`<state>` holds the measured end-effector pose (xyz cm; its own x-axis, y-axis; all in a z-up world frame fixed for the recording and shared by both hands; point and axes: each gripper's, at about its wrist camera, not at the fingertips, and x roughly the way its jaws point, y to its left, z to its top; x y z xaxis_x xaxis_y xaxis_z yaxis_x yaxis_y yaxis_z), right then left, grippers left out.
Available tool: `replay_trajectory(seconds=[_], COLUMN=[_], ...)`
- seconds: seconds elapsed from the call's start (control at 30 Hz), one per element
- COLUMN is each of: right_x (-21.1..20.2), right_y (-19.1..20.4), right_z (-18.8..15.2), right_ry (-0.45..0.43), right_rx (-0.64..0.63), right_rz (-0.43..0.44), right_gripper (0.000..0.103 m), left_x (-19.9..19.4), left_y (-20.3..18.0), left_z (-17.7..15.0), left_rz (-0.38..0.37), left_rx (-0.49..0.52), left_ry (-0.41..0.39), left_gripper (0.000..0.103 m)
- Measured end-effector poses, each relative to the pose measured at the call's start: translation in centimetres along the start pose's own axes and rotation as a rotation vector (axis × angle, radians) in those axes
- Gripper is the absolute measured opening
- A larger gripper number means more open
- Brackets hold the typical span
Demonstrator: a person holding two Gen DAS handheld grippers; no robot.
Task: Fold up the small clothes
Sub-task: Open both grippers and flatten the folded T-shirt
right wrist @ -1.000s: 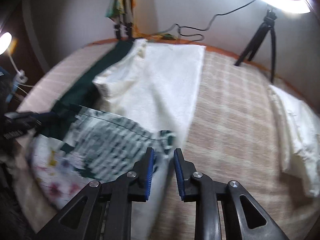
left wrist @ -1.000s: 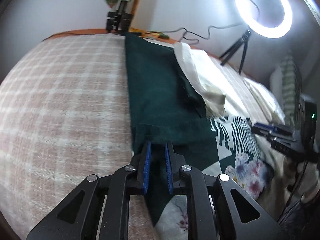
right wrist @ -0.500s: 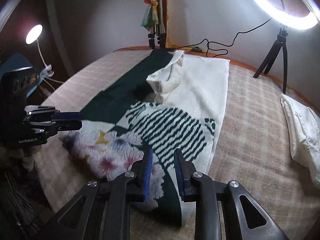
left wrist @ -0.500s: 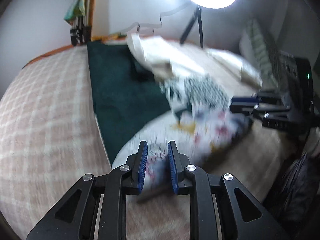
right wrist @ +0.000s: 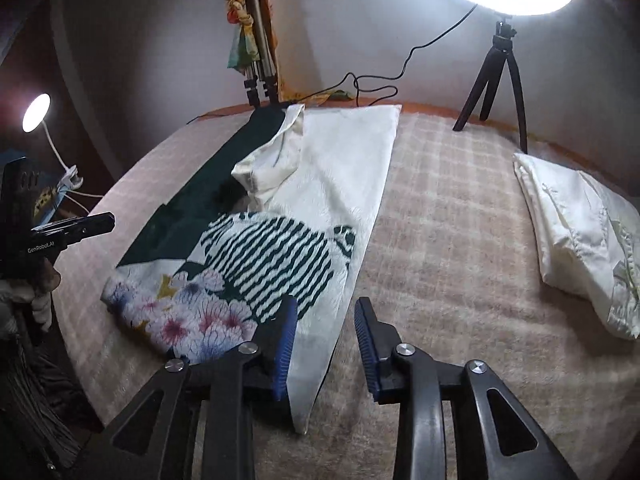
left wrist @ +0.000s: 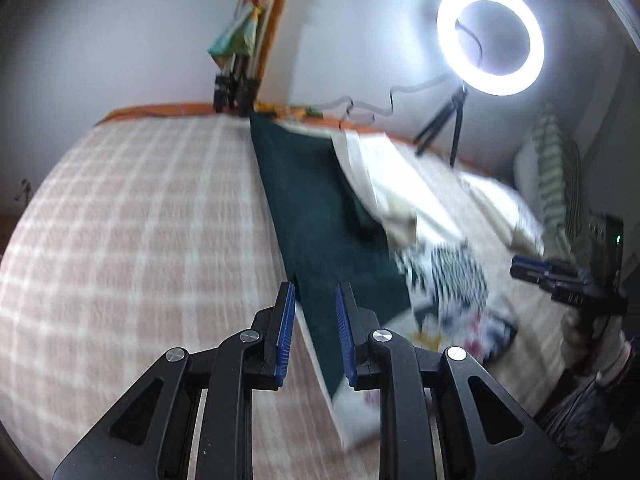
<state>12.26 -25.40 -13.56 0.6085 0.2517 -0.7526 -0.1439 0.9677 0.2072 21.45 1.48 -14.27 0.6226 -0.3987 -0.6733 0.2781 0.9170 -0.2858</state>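
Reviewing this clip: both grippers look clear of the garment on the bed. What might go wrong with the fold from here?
1. The right gripper, its jaws just opening, is empty above the patterned garment; the near corner could lie uneven.
2. A cream flap sits bunched on the green half; folding over it would likely trap a lump.
3. The left gripper hangs open over the green edge, so a regrasp might catch the blanket too.

bare blanket right, tripod behind
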Motion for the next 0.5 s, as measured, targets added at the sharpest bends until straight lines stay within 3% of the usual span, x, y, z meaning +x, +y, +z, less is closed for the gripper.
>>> replay_trajectory(seconds=[0.07,0.13,0.17,0.33,0.5], right_x=[0.2,0.7,1.3,4.1,7.8], right_y=[-0.6,-1.5,-1.9,-4.7,-8.8], right_z=[1.3,2.7,3.5,7.6,11.7], right_ry=[-0.024,-0.033,-0.036,-0.017,-0.009], right_rx=[0.022,0.032,0.031,0.072,0.150], right_rz=[-0.002,0.006,0.009,0.062,0.100], right_gripper=[0.039,0.058,0.059,0.062,0.064], left_x=[0.6,1.6,2.3,6.4,10.3], left_y=[0.6,1.5,2.1,4.4,6.8], left_z=[1.8,3.6,4.7,8.5,11.4], left_rz=[-0.003,-0.025,-0.032,-0.078,-0.056], left_rx=[-0.013,-0.052,-0.088,-0.182,-0.241], left_ry=[0.006,0.013,0.014,0.095,0.070], left_gripper=[0.022,0.044,0.053,0.053,0.053])
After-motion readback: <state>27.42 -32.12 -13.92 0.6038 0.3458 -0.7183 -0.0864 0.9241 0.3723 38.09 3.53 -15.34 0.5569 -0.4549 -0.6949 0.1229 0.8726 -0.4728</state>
